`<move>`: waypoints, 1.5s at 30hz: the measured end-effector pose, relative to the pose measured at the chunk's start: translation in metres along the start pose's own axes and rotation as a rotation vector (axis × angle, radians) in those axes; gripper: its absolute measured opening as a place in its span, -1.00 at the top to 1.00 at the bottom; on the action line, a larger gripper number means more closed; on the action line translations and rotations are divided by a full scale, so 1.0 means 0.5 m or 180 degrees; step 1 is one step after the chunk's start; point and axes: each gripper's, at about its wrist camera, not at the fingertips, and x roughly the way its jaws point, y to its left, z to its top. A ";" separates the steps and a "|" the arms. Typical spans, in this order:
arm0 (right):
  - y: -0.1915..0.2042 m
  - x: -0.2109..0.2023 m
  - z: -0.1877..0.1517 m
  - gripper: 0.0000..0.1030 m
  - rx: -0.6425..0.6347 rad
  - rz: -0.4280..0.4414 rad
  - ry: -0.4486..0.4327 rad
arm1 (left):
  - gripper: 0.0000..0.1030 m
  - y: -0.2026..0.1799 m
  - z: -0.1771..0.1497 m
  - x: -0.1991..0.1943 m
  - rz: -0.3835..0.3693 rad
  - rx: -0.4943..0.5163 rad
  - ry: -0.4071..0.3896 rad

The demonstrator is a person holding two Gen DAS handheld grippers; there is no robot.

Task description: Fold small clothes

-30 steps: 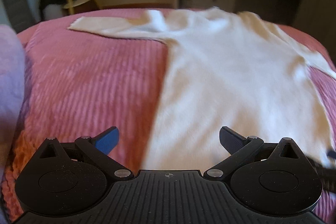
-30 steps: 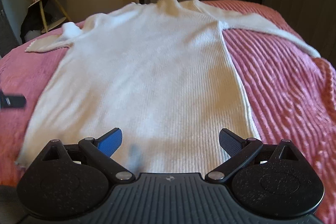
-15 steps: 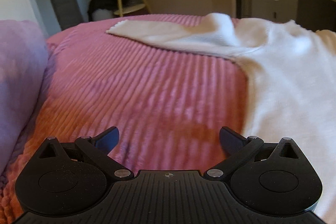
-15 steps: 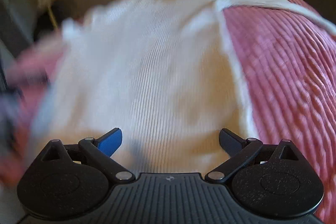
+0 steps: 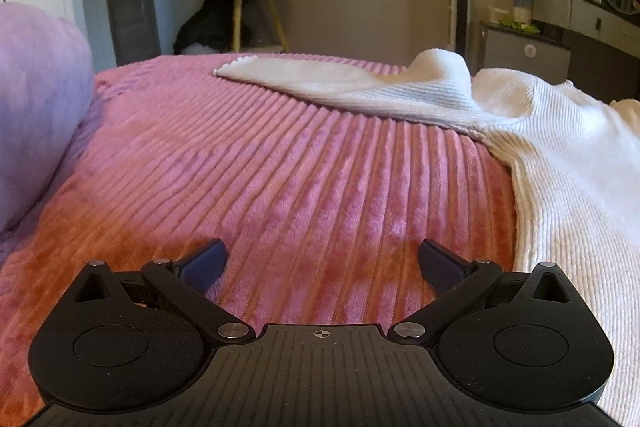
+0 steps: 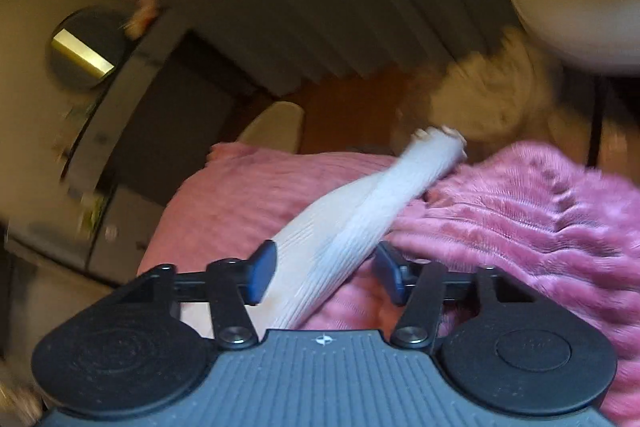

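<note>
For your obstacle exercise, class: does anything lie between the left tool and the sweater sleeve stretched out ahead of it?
Nothing visible does. Only bare pink bedspread lies between the open left tool and the white sleeve.

The sweater (image 5: 560,163) is white with fine ribbing. The bedspread (image 5: 280,187) is pink, in plush corded stripes. A pillow (image 5: 36,107) is lilac. The gripper (image 6: 326,267) is black with blue pads (image 6: 262,269).

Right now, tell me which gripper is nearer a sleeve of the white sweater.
Right. The right gripper has a sleeve between its closing jaws. The left gripper hangs open over bare pink bedspread, its sleeve far ahead.
</note>
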 end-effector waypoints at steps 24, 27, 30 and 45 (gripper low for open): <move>0.456 -0.242 -0.357 0.80 -0.2463 0.1930 -0.0431 | -1.00 0.007 -0.004 -0.005 -0.0052 -0.0061 -0.0054; 0.492 -0.199 -0.500 0.74 -0.2804 0.2053 0.0186 | -1.00 0.009 -0.003 -0.007 -0.0067 -0.0070 -0.0064; 0.465 -0.150 -0.602 0.47 -0.2858 0.1910 0.0874 | -1.00 0.015 -0.003 -0.008 -0.0108 -0.0093 -0.0075; 0.156 -0.037 -0.435 0.40 -0.0963 0.1499 0.0934 | -1.00 -0.151 0.210 0.006 -0.1846 -0.0451 0.0057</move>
